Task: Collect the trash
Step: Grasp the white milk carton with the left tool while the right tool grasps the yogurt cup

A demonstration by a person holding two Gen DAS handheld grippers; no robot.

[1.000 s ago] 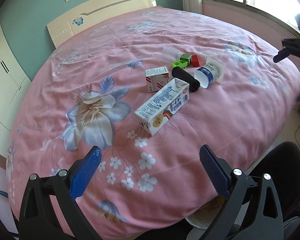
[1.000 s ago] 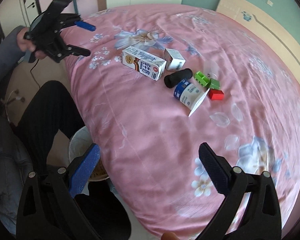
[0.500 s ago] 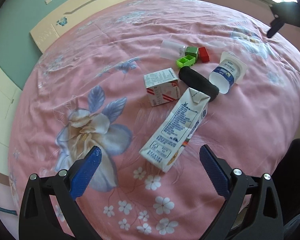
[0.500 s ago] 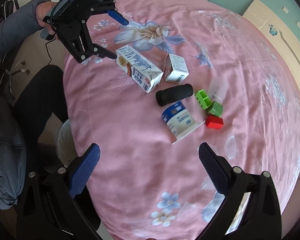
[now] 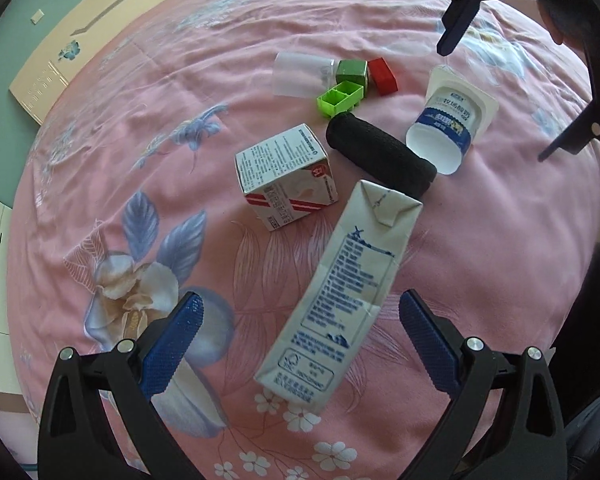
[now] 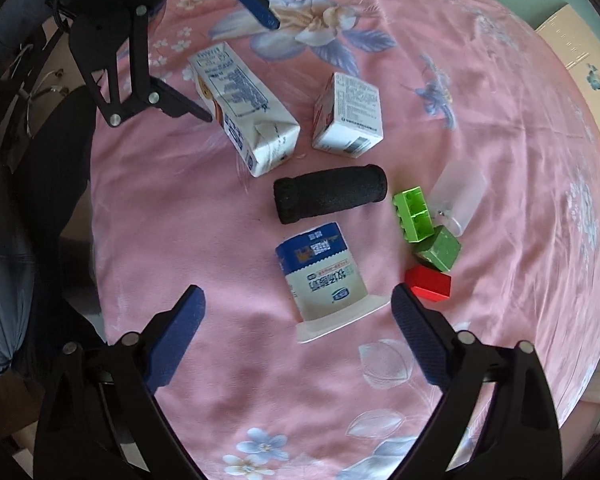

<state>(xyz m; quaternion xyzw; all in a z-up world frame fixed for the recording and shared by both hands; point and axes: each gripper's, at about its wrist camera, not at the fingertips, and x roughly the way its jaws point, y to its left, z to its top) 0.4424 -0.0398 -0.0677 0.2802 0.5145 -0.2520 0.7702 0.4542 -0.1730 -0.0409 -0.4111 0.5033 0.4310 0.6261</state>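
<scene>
A tall white milk carton [image 5: 340,292] lies on the pink bedspread, its bottom end between the fingers of my open left gripper [image 5: 300,340]. It also shows in the right wrist view [image 6: 244,108]. A small white carton [image 5: 286,176] [image 6: 348,114] lies beside it. A yogurt cup [image 6: 324,276] [image 5: 448,120] lies on its side just ahead of my open, empty right gripper [image 6: 296,320]. A black foam cylinder [image 6: 330,194] [image 5: 380,156] lies between the cartons and the cup.
Two green bricks [image 6: 414,214] [image 6: 440,248], a red brick [image 6: 428,282] and a clear plastic cup [image 6: 460,194] lie at the right of the pile. A cream headboard [image 5: 60,60] stands at the far side. The bed's edge falls away at the left in the right wrist view.
Both grippers have moved in over the bed toward the pile. The tall carton now lies between the left fingers and the yogurt cup just ahead of the right fingers.
</scene>
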